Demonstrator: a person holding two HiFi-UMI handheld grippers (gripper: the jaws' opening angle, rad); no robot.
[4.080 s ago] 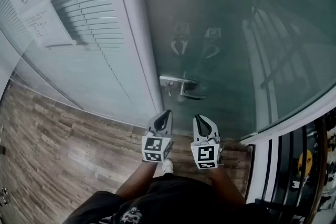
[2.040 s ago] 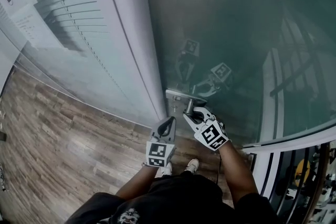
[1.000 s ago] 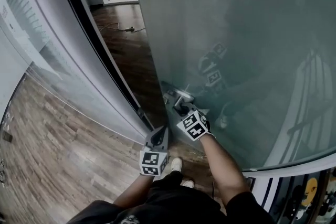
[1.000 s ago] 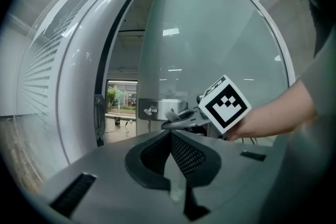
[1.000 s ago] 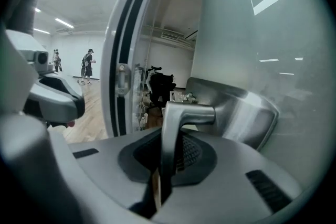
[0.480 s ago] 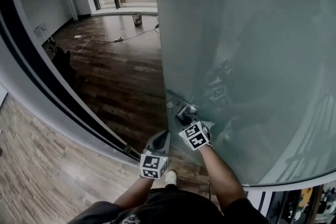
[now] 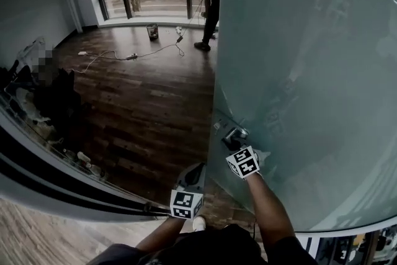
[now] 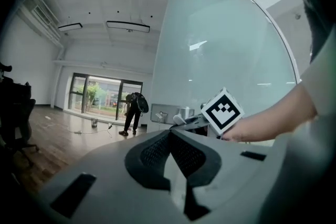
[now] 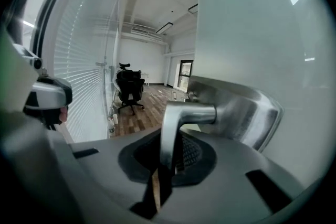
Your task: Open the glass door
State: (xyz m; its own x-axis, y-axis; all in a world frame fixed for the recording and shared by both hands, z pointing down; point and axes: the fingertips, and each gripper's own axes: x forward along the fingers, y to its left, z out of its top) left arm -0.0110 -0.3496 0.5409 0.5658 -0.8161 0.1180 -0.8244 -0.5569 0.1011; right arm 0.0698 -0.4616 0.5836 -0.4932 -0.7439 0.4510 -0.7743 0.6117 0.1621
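Observation:
The frosted glass door (image 7: 298,71) stands swung open, its free edge running up the middle of the head view. Its metal lever handle (image 7: 234,133) sits low on that edge. My right gripper (image 7: 236,139) is shut on the lever. In the right gripper view the lever (image 9: 170,128) runs down between the pads from its steel plate (image 9: 236,113). My left gripper (image 7: 196,167) hangs left of the handle, shut and holding nothing. In the left gripper view its tips (image 8: 170,132) meet, with the right gripper's marker cube (image 8: 223,110) ahead.
Past the doorway lies a dark wood floor (image 7: 155,102) with cables (image 7: 124,56) and a small bucket (image 7: 152,31). A person in dark clothes (image 7: 209,6) stands by the far windows. A black chair (image 7: 59,96) is at the left. The door frame's track (image 7: 62,177) crosses below.
The door has swung further open towards the right and more of the room beyond shows. Both grippers have moved forward with it, the right one still on the lever.

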